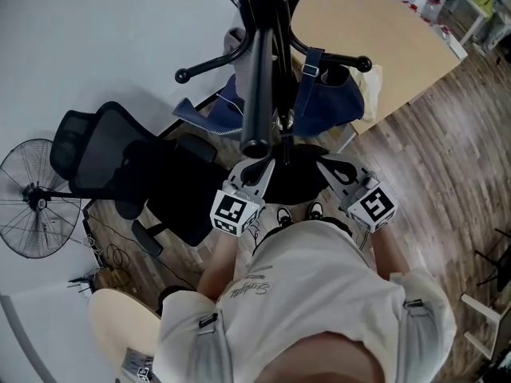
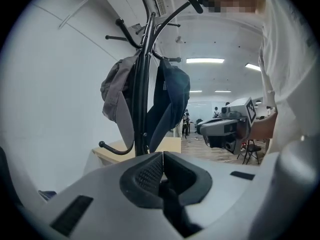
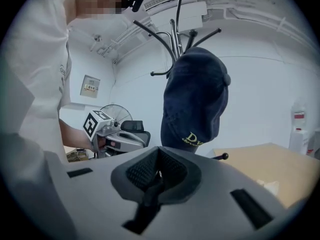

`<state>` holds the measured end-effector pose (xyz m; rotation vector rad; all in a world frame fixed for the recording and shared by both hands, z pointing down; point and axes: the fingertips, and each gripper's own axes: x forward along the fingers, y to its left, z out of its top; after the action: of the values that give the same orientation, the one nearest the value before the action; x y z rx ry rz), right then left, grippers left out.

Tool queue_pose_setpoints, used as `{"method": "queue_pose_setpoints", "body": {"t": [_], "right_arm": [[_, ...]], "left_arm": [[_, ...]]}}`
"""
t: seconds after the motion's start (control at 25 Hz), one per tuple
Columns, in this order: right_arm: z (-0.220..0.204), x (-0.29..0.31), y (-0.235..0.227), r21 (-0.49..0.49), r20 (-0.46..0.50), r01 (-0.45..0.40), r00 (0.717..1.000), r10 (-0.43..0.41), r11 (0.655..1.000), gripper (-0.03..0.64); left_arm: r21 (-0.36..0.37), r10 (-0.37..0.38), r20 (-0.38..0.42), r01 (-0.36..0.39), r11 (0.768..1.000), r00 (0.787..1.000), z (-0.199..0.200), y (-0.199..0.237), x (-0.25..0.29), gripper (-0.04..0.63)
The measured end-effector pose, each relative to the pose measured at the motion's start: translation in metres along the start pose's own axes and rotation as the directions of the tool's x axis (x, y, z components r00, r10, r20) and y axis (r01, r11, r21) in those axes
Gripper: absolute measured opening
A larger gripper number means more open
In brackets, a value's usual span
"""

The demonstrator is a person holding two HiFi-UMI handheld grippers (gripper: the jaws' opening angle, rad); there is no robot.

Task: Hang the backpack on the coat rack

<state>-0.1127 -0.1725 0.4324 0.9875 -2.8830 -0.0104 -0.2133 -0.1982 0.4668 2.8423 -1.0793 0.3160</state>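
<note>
Person holding a black backpack [image 1: 294, 180] up beside a coat rack [image 1: 257, 62] with two handheld grippers.

The left gripper [image 1: 259, 169] and right gripper [image 1: 330, 168] are each pinched fully closed on a thin dark strap [image 2: 172, 211]. In the dim view this appears to belong to the backpack sagging between them, close to the rack's pole. The backpack looks soft, floppy and fairly light, so its top loop is probably the best place to grip.

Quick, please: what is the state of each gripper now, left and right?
Left gripper: closed on a black strap.
Right gripper: closed on a black strap too.
</note>
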Motion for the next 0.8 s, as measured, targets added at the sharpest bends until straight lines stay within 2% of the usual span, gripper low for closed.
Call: {"method": "queue_pose_setpoints", "body": {"t": [0.36, 0.64, 0.8], "right_arm": [[-0.003, 0.005, -0.011, 0.046, -0.021, 0.051, 0.999, -0.05, 0.998, -0.006], [-0.006, 0.011, -0.008, 0.034, -0.032, 0.031, 0.999, -0.03, 0.999, -0.006], [-0.006, 0.011, -0.002, -0.005, -0.037, 0.011, 0.999, -0.011, 1.0, -0.006]], "left_arm": [[-0.084, 0.067, 0.047, -0.063, 0.994, 0.997, 0.023, 0.01, -0.002, 0.017], [-0.017, 0.065, 0.007, -0.065, 0.998, 0.998, 0.017, 0.01, -0.001, 0.017], [-0.008, 0.06, -0.001, -0.06, 0.998, 0.998, 0.015, 0.01, -0.004, 0.017]]}}
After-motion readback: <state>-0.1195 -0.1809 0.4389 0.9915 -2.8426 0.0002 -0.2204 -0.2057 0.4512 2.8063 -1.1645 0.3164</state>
